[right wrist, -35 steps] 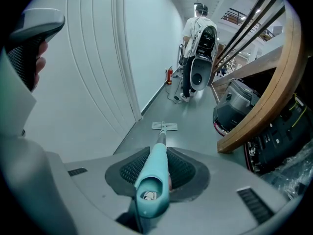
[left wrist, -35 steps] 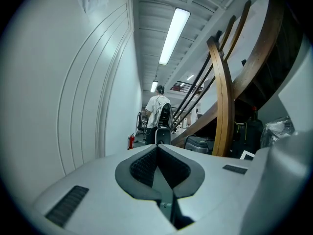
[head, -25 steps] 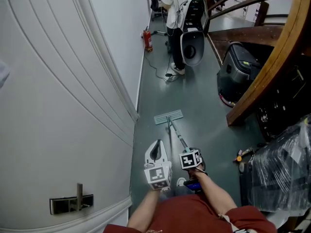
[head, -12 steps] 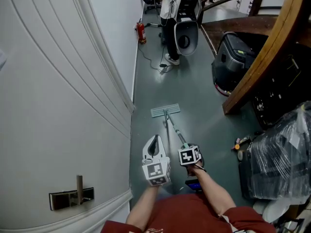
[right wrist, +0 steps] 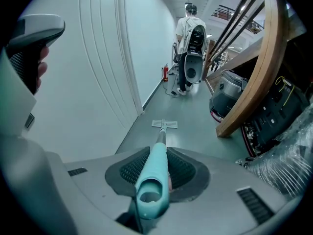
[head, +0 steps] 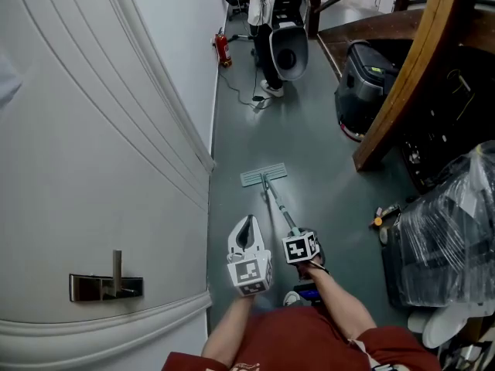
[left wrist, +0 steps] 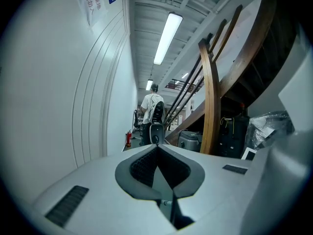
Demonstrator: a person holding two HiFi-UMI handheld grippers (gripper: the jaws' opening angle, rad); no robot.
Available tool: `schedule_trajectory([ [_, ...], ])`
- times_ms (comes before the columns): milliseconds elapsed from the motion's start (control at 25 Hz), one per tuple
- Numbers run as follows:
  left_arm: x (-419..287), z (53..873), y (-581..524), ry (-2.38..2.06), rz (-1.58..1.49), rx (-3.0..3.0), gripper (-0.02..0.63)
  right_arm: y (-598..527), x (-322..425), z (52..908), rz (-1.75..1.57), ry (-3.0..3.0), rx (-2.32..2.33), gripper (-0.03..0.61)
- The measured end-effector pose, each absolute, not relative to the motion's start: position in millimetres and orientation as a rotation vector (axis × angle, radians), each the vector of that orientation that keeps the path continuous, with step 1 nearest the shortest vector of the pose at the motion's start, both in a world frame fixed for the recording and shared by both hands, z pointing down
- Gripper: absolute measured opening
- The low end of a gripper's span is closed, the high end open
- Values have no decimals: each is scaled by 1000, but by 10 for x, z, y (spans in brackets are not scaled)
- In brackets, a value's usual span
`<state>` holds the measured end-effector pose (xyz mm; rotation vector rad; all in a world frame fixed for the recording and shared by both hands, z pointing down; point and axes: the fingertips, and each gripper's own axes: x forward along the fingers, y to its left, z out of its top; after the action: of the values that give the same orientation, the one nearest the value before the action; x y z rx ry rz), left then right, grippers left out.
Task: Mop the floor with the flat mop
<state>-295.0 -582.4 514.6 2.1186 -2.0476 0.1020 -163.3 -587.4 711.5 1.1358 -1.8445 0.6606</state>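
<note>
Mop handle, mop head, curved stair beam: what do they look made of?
Mop handle: the teal grip end looks like smooth moulded plastic and is hollow at the tip. The shaft beyond it is darker, possibly metal.
Mop head: a pale flat plate, likely plastic. The pad beneath is not visible.
Curved stair beam: wood, warm brown with grain-like streaks and a slight sheen, probably varnished.

The flat mop (head: 264, 175) handle's end hides under the right gripper (head: 297, 235) (head view); the person (head: 261, 29) is cut off.
</note>
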Motion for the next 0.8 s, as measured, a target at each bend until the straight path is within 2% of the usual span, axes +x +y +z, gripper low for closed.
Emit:
schedule_trajectory([
  [800, -2130, 4801, -4531, -2128, 112, 2107, 14, -4611, -844, 7089, 657, -1863, 1094, 118],
])
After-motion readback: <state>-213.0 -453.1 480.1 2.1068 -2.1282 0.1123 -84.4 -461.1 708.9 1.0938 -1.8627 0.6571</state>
